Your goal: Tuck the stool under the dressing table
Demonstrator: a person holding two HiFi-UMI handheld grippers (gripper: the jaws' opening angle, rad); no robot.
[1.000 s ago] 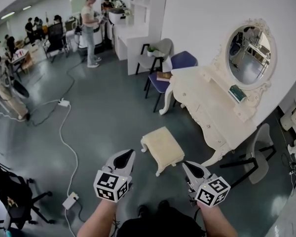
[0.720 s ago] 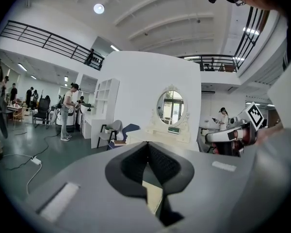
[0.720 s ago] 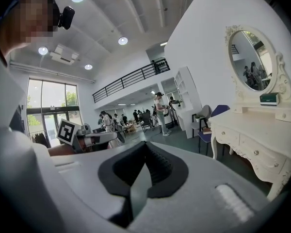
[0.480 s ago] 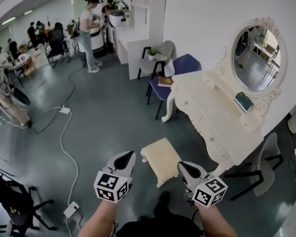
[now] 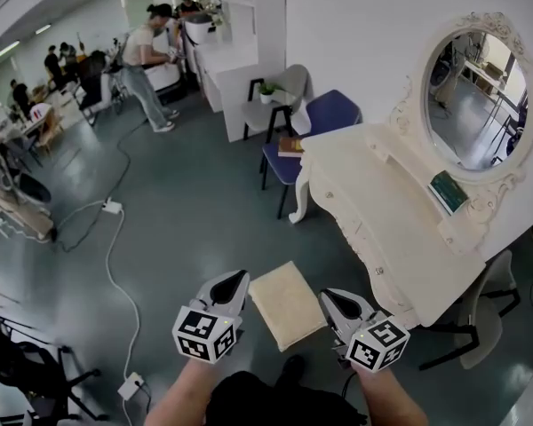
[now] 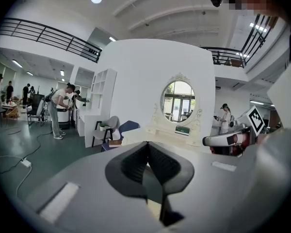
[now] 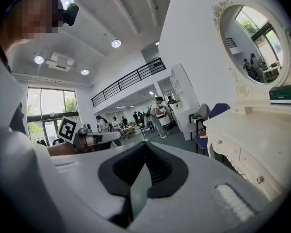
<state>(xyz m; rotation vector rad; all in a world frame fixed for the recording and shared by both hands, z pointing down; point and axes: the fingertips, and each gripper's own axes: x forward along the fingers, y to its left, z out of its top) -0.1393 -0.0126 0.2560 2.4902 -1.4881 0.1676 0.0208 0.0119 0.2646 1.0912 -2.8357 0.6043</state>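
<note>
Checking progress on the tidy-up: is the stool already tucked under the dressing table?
No, in the head view the stool stands out on the open floor, clear of the dressing table.

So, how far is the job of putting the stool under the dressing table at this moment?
Nothing looks done yet: the stool stands on open floor, clear of the dressing table. In hand: the left tool and right tool are on either side of it, both shut and empty, neither clearly touching it. Left: move the whole stool under the table.
</note>
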